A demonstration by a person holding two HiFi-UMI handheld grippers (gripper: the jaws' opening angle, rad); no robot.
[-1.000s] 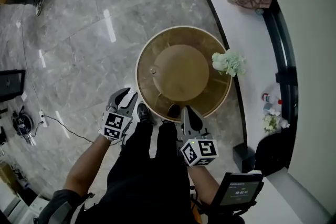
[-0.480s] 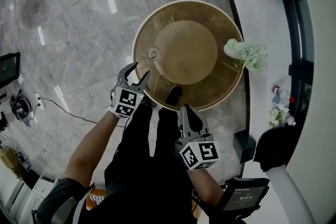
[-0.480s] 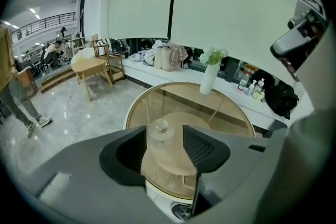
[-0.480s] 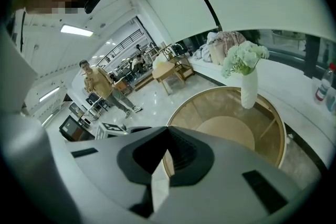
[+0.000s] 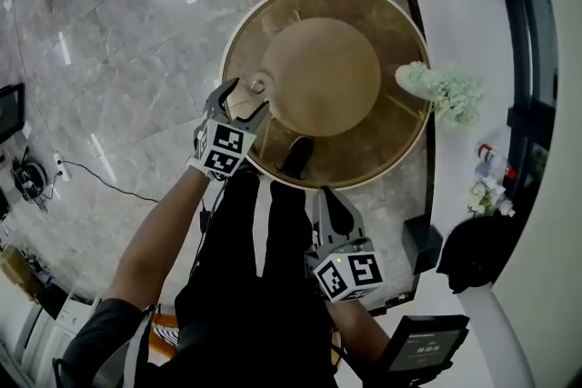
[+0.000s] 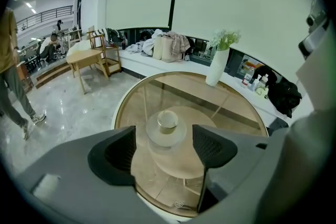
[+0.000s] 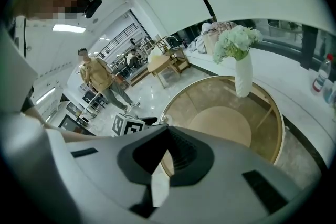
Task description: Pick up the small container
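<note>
The small container (image 5: 258, 86), a little round cup, stands on the left part of the round glass table (image 5: 400, 150). My left gripper (image 5: 240, 101) reaches over the table's rim just short of it, jaws opening wide. In the left gripper view the container (image 6: 167, 119) shows ahead between the two pads (image 6: 212, 145), with nothing gripped and no contact. My right gripper (image 5: 329, 203) hangs back near the person's legs, off the table; its jaws look shut and empty in the right gripper view (image 7: 167, 157).
A white vase of pale flowers (image 5: 441, 91) stands at the table's right edge. Behind it runs a white ledge (image 5: 455, 195) with bottles (image 5: 491, 161) and piled clothes (image 6: 168, 47). A person (image 6: 13, 86) walks on the marble floor at the left. A shoe (image 5: 296, 157) shows under the glass.
The left gripper has moved forward from beside the person's leg over the table rim to the container, and its jaws have spread. The right gripper stayed low and shut.
</note>
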